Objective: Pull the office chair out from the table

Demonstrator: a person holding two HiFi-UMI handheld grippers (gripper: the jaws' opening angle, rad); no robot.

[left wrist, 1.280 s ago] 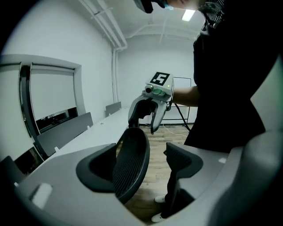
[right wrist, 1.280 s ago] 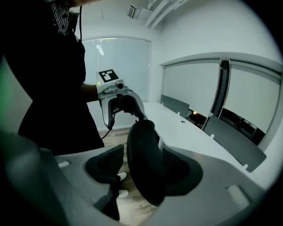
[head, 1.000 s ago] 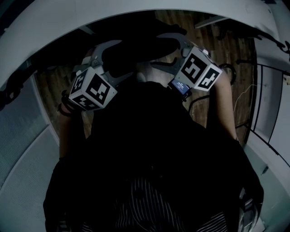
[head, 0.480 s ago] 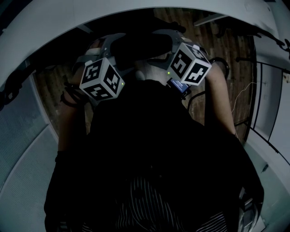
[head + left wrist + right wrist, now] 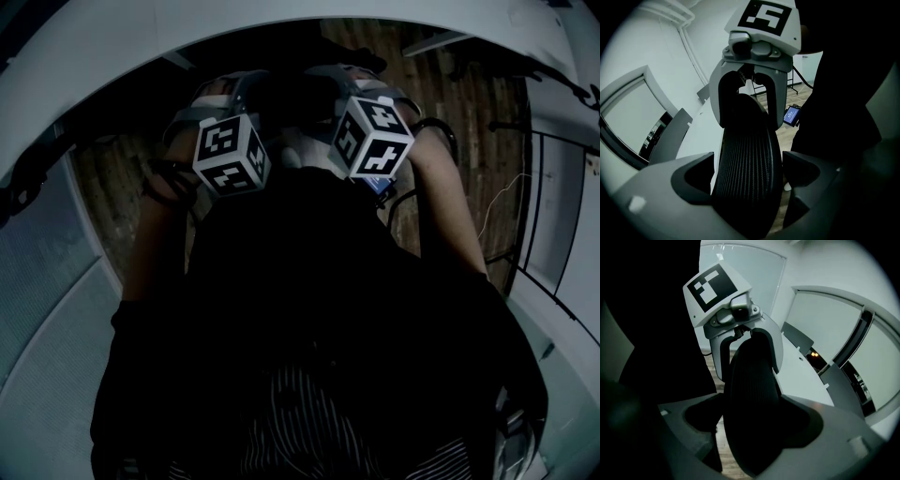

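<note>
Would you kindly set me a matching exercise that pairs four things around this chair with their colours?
Things:
1. chair back
2. floor
3. table
4. small screen

Colours:
A. white
B. glowing blue
C. brown wood
D. black ribbed mesh

Pairs: 1-D, 2-C, 3-A, 4-B

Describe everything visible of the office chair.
Of the office chair only the backrest shows: black ribbed mesh with a rounded rim, upright, close to the curved white table. Its top rim runs between the tongs of the left gripper and the right gripper, which have just been opening; gaps show beside it, so neither clamps it.
</note>
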